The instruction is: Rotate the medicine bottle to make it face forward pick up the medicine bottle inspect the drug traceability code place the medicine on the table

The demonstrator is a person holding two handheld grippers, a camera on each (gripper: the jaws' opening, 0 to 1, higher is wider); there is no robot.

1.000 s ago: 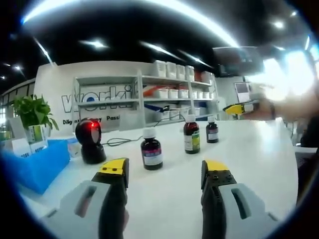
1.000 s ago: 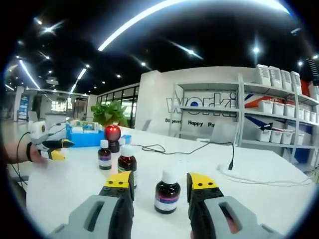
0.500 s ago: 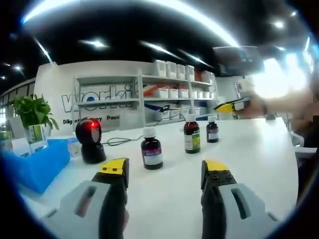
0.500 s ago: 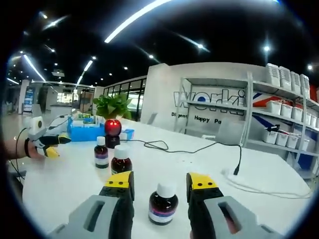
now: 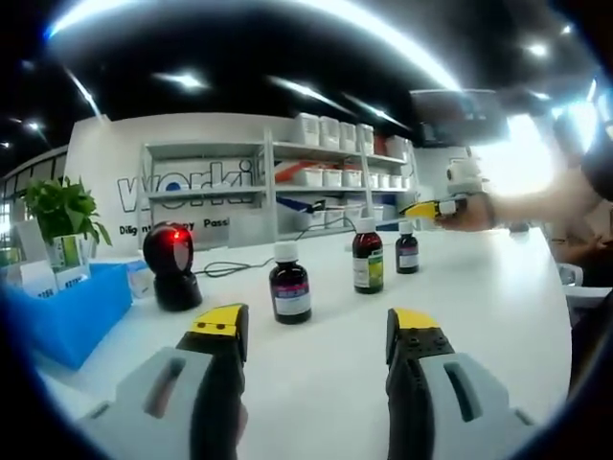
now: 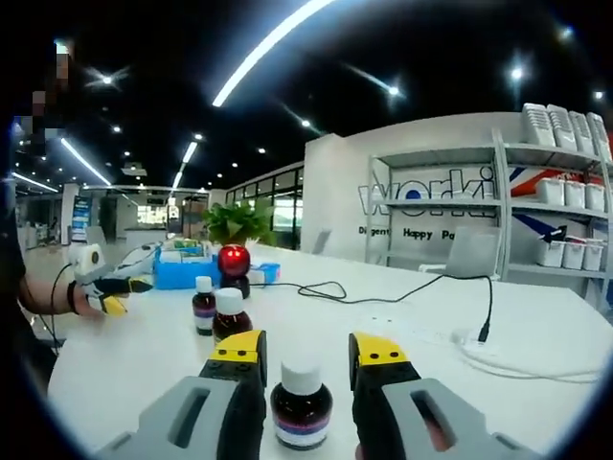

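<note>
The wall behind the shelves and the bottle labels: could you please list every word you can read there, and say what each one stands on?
"worki": large letters on the white wall behind the shelving unit, cut off by it.
"Happy": small dark print on the wall under those letters; the words beside it are too blurred.
Medicine bottle labels: too small and blurred to read.
White cards by the blue bin: unreadable.

Left hand-held gripper [image 5: 314,331]: jaws parted, holding nothing, above the white worktop [image 5: 479,287]. Ahead stand three medicine bottles [image 5: 289,294], a scanner [image 5: 170,268] and a blue bin [image 5: 67,316].
</note>
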